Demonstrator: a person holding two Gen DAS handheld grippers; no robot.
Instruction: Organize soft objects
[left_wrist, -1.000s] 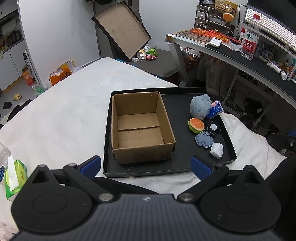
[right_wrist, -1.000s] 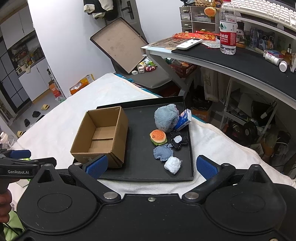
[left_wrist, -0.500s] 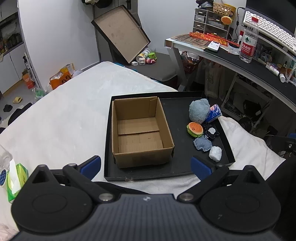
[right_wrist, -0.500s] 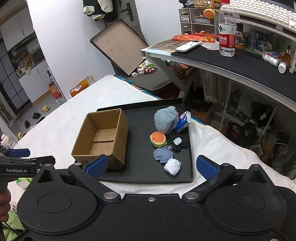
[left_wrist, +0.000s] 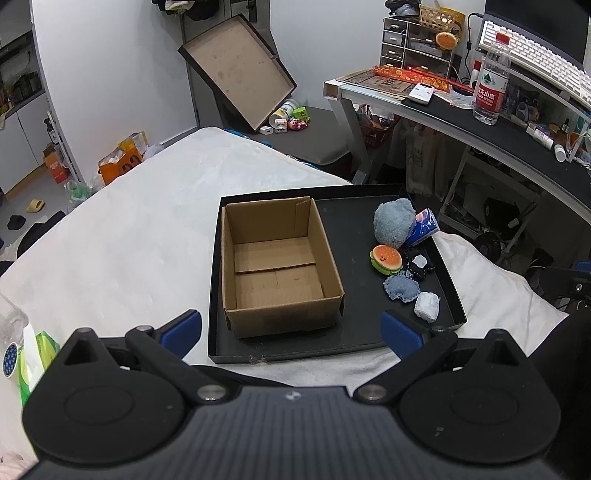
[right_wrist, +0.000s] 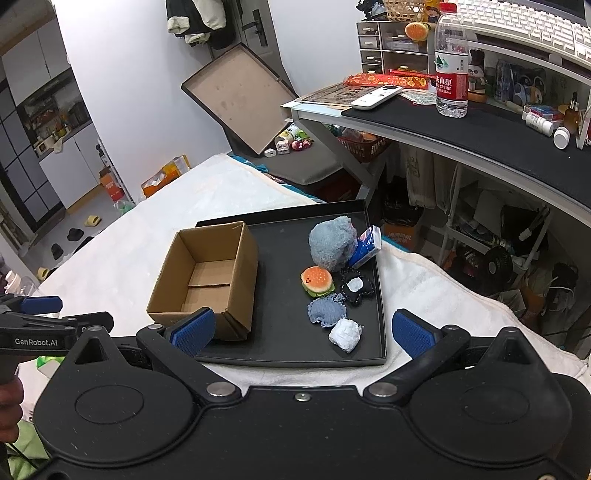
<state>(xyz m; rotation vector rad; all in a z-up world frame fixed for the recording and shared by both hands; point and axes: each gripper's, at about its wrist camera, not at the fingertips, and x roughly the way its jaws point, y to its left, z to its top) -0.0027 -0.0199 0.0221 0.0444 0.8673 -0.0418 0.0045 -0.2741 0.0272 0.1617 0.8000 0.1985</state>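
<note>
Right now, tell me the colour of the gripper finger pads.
Blue, on black arms. The right wrist view shows the textured pads best.

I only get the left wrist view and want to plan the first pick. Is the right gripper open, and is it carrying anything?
Observer: The right gripper is open and empty, with its blue pads wide apart, and it faces the tray.
Operator: Which toy sits nearest to it?
Observer: The white wad, by the tray's near wall. In the right wrist view it shows between the two pads.
Operator: Can you see what holds my left gripper?
Observer: Yes. The left gripper shows at the far left of the right wrist view, with a hand on its handle below it.
</note>
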